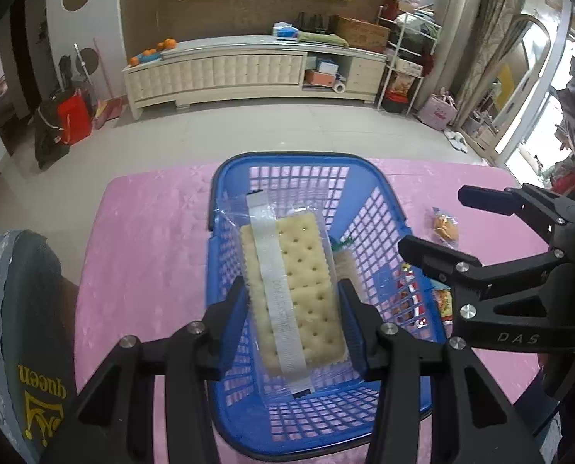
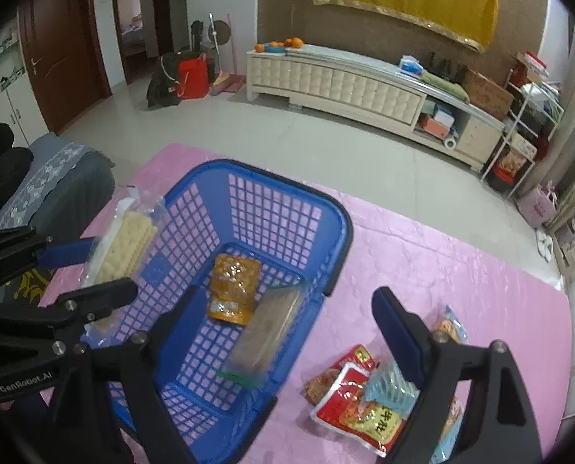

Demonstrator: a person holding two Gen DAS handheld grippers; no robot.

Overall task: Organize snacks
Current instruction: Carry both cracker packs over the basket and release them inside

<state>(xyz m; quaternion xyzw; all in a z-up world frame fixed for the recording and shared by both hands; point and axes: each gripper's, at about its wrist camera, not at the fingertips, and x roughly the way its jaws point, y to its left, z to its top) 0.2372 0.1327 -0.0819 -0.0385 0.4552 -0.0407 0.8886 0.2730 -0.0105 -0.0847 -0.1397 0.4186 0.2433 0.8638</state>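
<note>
Left gripper (image 1: 293, 321): jaws part-way closed, clamped on a clear-wrapped cracker pack (image 1: 291, 282) at the pack's near half. Pads pressing both long sides. Pack held lengthwise along the fingers, far end tilted up and away, suspended over the blue basket (image 1: 225, 178). White seal strip running down the wrapper's middle. Same pack seen from the right wrist view (image 2: 123, 247), held above the basket's left rim, with the left gripper (image 2: 90, 270) reaching in from the left.

Right gripper (image 2: 283, 321): jaws spread wide, nothing pressed between the pads. Left finger over the basket's interior, right finger over the pink tablecloth (image 2: 461, 270) outside the basket. Blurred brownish packet (image 2: 266, 336) lying between the fingers, leaning against the basket's right wall, clear of both pads. Seen from the left wrist view, the right gripper (image 1: 448, 228) standing open just right of the basket.

Basket contents: orange packet (image 2: 233, 290) flat on the floor near the far end, just beside the brownish packet.

Outside the basket, on the tablecloth: red packet (image 2: 359, 410) with a pale blue packet (image 2: 390, 386) resting on top, both close under the right finger; small snack with a cartoon print (image 2: 449, 326) just beyond that finger.

Basket standing on the tablecloth, roughly central.
</note>
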